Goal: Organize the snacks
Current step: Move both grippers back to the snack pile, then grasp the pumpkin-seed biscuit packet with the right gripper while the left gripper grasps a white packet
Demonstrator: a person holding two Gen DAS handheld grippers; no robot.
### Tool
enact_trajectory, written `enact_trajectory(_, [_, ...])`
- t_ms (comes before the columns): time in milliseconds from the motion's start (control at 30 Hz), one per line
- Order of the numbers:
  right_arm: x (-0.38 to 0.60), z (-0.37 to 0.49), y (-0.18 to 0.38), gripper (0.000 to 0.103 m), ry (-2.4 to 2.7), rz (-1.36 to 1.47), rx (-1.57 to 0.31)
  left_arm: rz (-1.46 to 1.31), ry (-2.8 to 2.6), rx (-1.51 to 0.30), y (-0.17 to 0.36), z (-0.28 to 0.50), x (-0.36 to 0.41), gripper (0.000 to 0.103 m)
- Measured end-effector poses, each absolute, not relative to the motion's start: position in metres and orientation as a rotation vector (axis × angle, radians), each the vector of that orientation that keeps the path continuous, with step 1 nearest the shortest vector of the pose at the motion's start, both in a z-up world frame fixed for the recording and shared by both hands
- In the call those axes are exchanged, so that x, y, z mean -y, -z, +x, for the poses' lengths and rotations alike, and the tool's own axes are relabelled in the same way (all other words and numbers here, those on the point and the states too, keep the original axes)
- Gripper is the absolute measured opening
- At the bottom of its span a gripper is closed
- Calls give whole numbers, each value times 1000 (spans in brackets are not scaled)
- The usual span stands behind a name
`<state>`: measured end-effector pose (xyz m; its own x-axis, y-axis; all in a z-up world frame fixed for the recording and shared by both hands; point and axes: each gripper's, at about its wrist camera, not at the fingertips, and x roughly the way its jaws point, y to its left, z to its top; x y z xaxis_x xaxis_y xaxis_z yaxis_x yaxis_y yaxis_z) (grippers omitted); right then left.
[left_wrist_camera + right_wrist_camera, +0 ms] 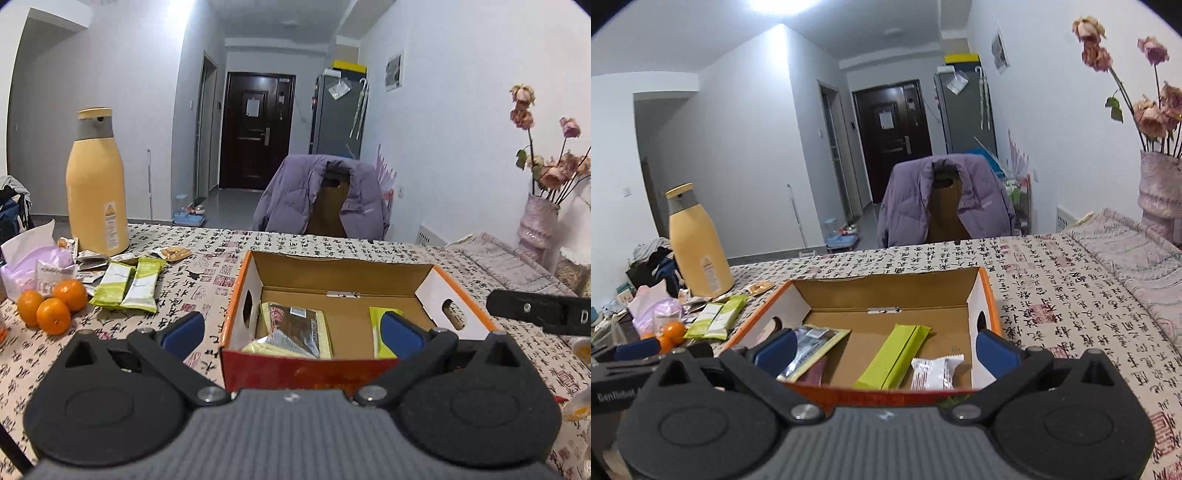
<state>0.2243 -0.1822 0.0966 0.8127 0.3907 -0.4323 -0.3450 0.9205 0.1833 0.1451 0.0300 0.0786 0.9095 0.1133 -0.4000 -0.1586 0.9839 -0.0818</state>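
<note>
Right wrist view: our box (pixel 988 295) holds three packets, while green bars (pixel 716 317) and loose wrappers wait beside the flask (pixel 698 243). Both our left gripper (pixel 291 332) and right gripper (pixel 884 352) stand released, empty.

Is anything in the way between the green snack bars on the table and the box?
Nothing visible. The two green snack bars lie left of the open box, with only bare tablecloth between them. The box's left wall must be cleared.

Open cardboard box (pixel 984 295) holds three snack packets (pixel 892 356).
</note>
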Motion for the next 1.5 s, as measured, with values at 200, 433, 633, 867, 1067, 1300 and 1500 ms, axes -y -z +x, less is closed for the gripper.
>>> enact_trajectory(200, [190,186,-88,103,-403,71,-453,-135,-132,-393,-71,114,-30,103])
enact_trajectory(433, [196,147,-72,103,-409,52,-450,-137,-125,-395,-57,85,-28,103])
enact_trajectory(633, [201,123,-53,103,-406,42,-469,-137,-119,-418,-39,67,-29,103])
enact_trajectory(867, [208,116,-17,103,-361,26,-557,-168,-136,-471,-5,49,-37,103])
enact_trajectory(1067, [200,117,0,97,-331,-24,-579,-194,-144,-516,12,40,-49,103])
enact_trajectory(1300, [185,136,7,73,-297,-22,-608,-190,-145,-512,11,38,-51,103])
enact_trajectory(1500, [180,139,19,48,-300,-31,-641,-190,-147,-521,13,39,-50,103])
